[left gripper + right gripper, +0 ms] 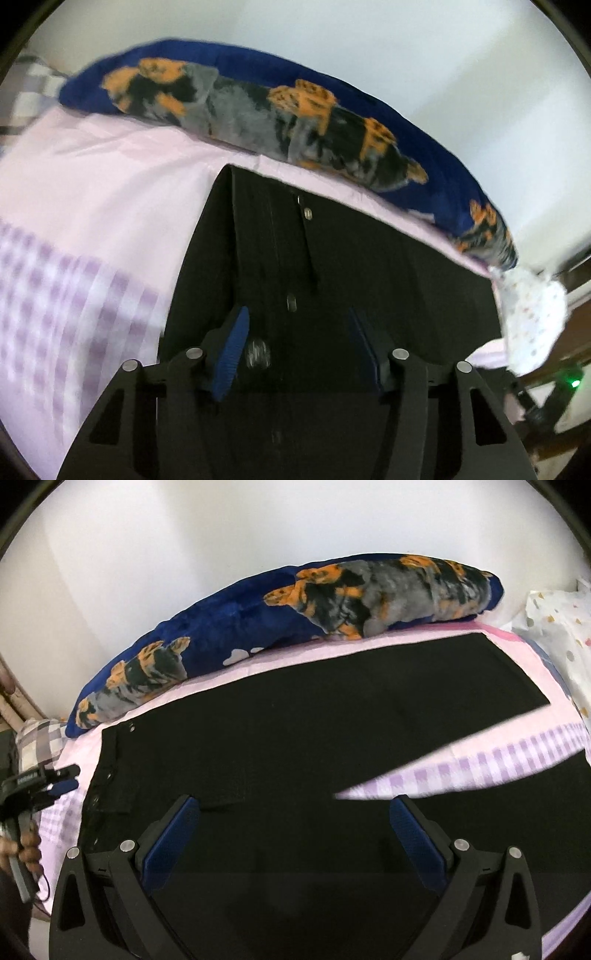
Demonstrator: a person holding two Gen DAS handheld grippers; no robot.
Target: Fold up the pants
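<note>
Black pants (pixel 295 720) lie flat on a pink and purple checked bed sheet (pixel 498 760), waist to the left, with the two legs spreading apart toward the right. My right gripper (pixel 295 801) hovers over the seat of the pants, jaws wide open with nothing between them. In the left wrist view the waist of the pants (pixel 351 258), with its fly and silver buttons, fills the middle. My left gripper (pixel 297 312) is over it, blue pads partly apart and gripping nothing. In the right wrist view the left gripper (pixel 68 779) sits just left of the waistband, held by a hand (pixel 26 849).
A rolled blue plush blanket with an orange and grey dog print (pixel 332 602) lies along the white wall behind the pants. A white dotted pillow (pixel 554 635) is at the leg end. A checked pillow (pixel 40 738) is at the waist end.
</note>
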